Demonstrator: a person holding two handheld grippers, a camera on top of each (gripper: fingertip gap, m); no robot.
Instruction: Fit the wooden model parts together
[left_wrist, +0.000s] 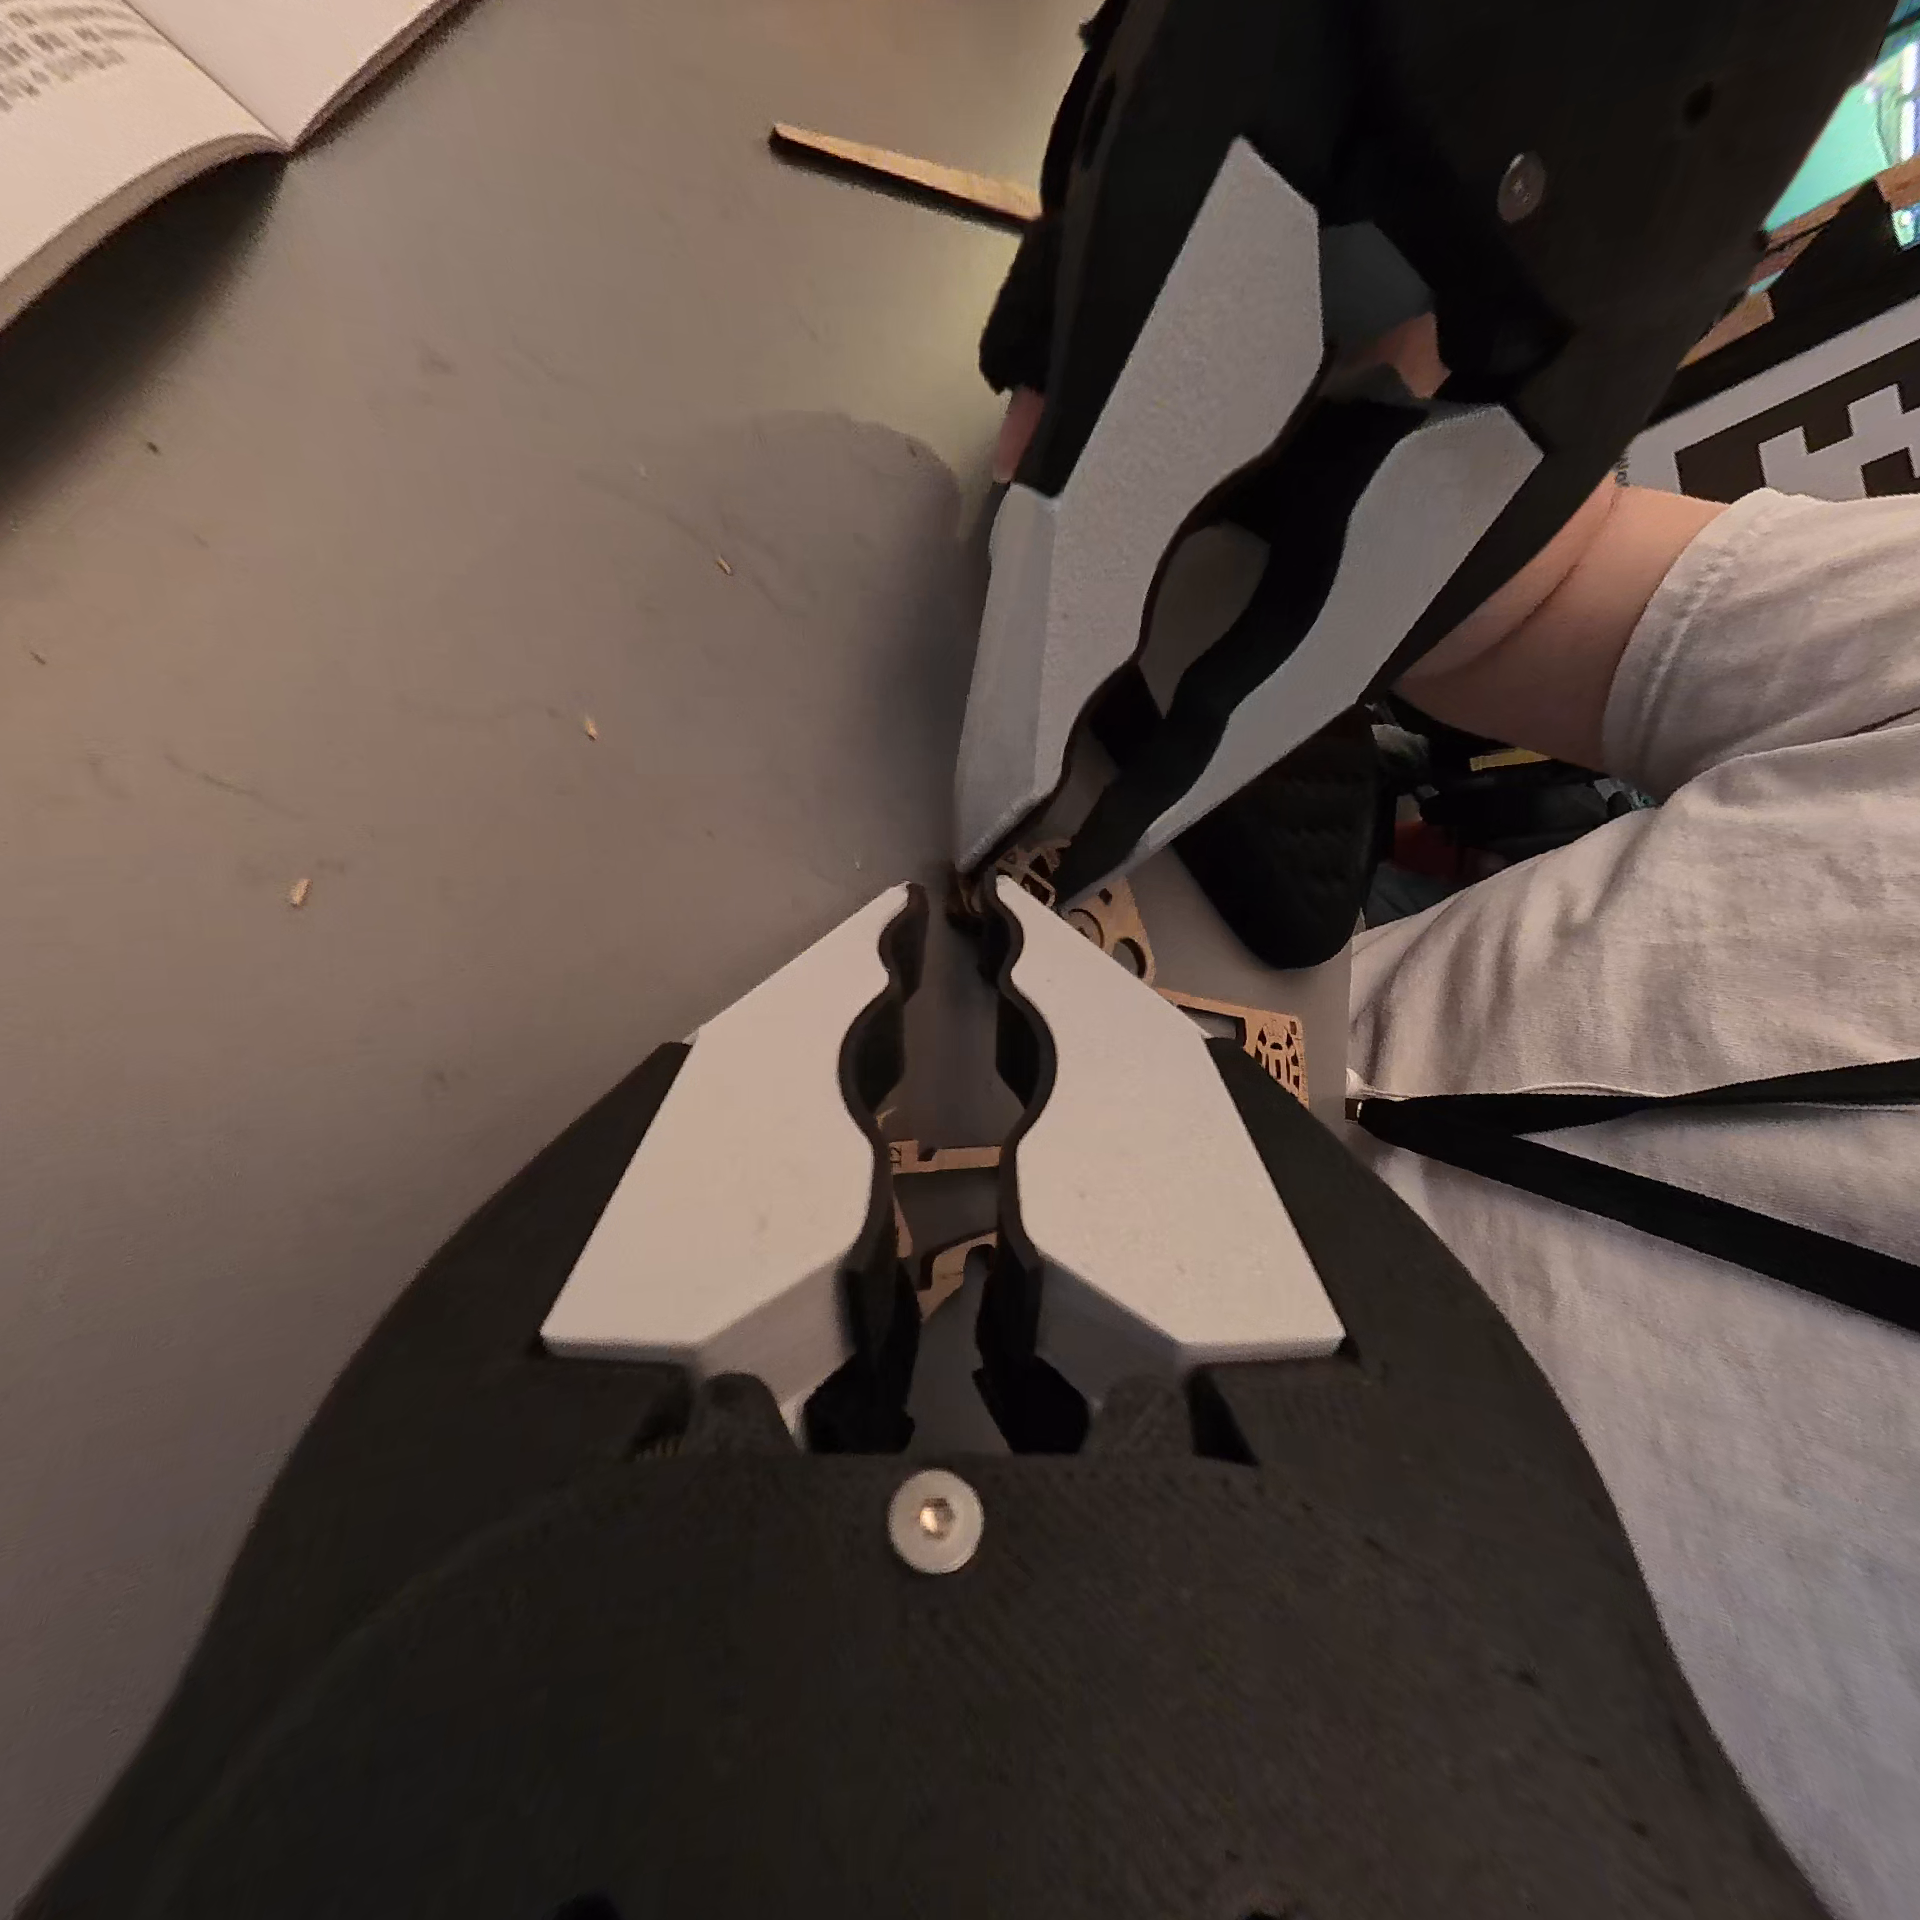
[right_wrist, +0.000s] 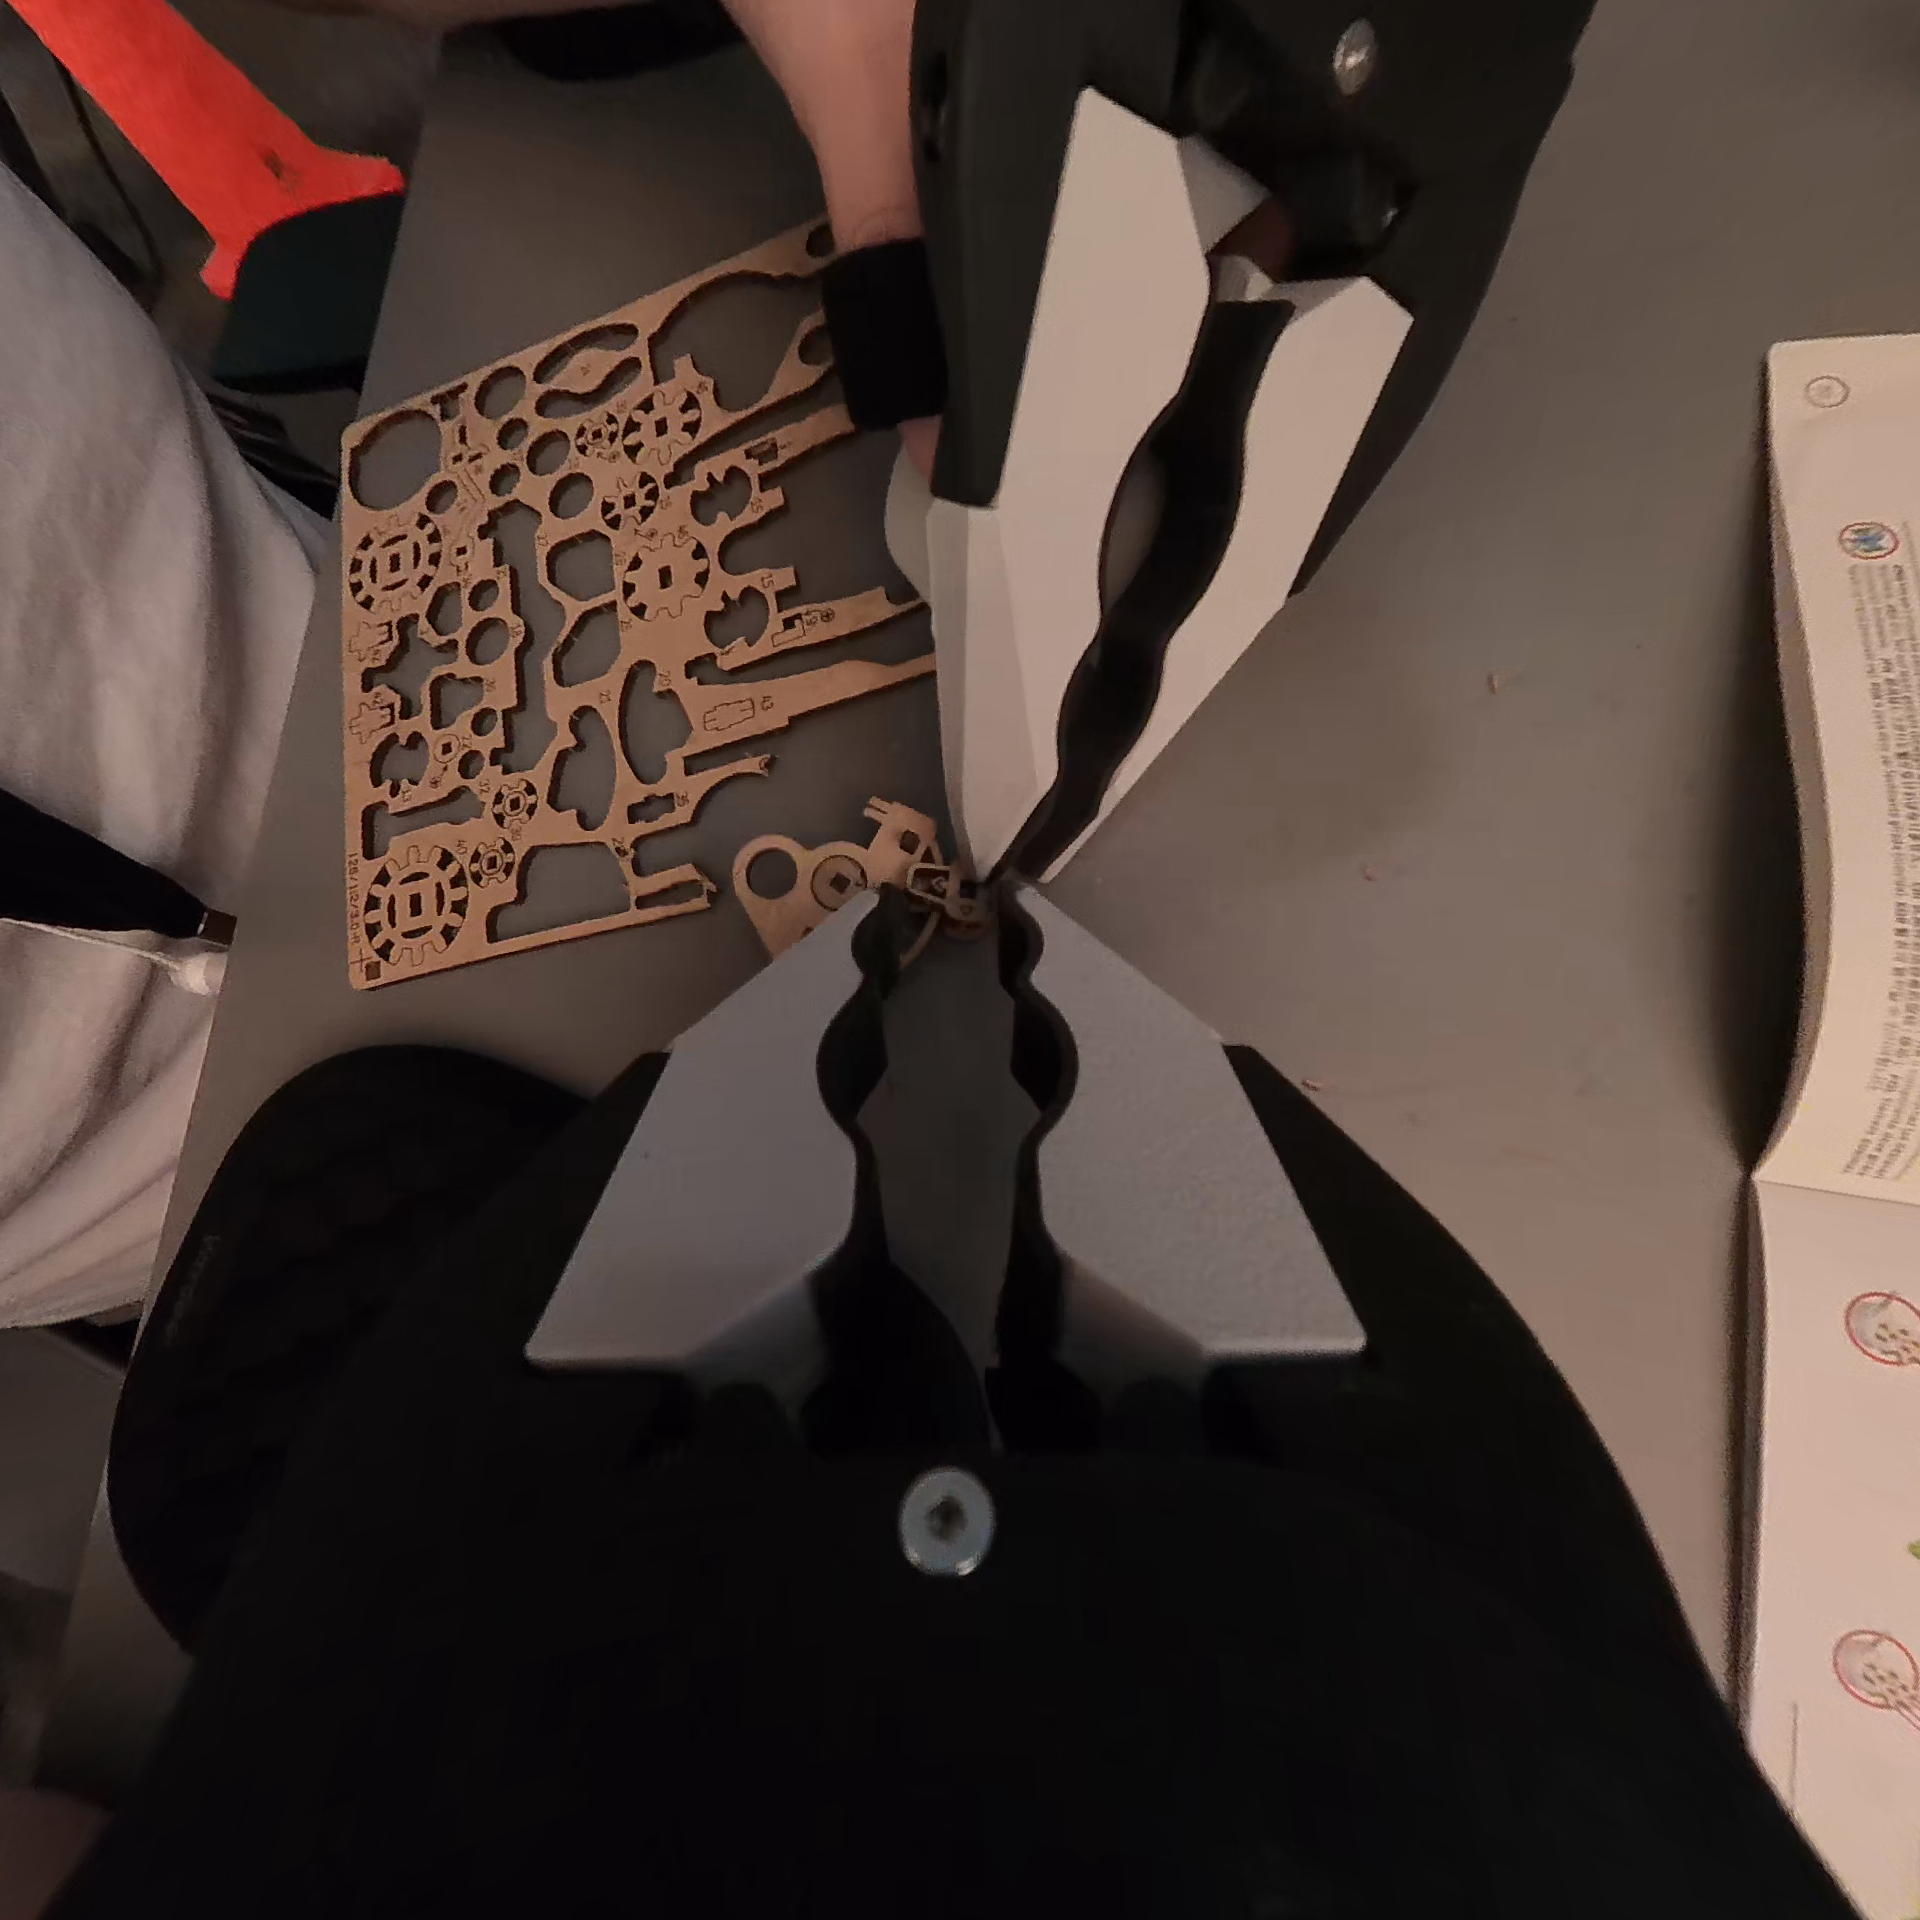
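Mating the small wooden piece (right_wrist: 951, 902) to the flat wooden part (right_wrist: 821, 894) calls for square alignment at the near right corner of the cut-out sheet (right_wrist: 582, 644). Right gripper (right_wrist: 940, 920) pinches the flat part; left gripper (right_wrist: 987, 883), jaws nearly pressed together, nips the small piece. Press gently, judging thin plywood liable to snap.

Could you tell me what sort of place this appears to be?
Probably a hobby or work desk: a grey tabletop holds a laser-cut wooden parts sheet, an open instruction booklet and scattered wood slivers.
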